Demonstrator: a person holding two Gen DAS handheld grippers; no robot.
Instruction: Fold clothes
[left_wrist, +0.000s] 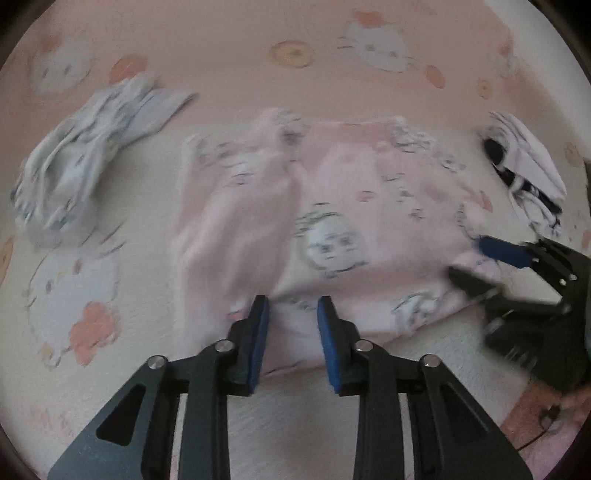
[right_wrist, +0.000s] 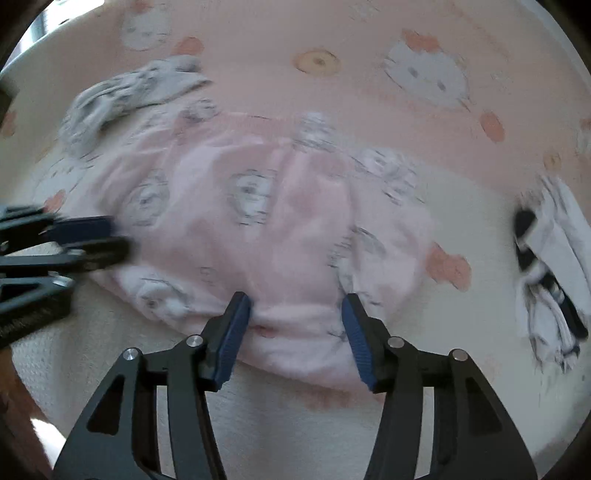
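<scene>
On bed: pink garment (left_wrist: 332, 229) lies folded, long axis left-right.
Surface: cat-print sheet (left_wrist: 229, 55).
Left gripper (left_wrist: 293, 317): parted, empty.
Right gripper (right_wrist: 297, 317): parted, empty.

Your left tool (left_wrist: 292, 314) and right tool (right_wrist: 297, 314) both hang, jaws parted, over the near edge of the pink garment (left_wrist: 332, 229), with bare bedspread (left_wrist: 295, 413) below them. On your left, the crumpled grey garment (left_wrist: 85, 155) blocks the far corner; a strip of open bedspread separates it from the pink one. On your right, the black-and-white garment (right_wrist: 554, 266) lies well apart, leaving a clear lane. Beyond everything, the bedspread is open.
</scene>
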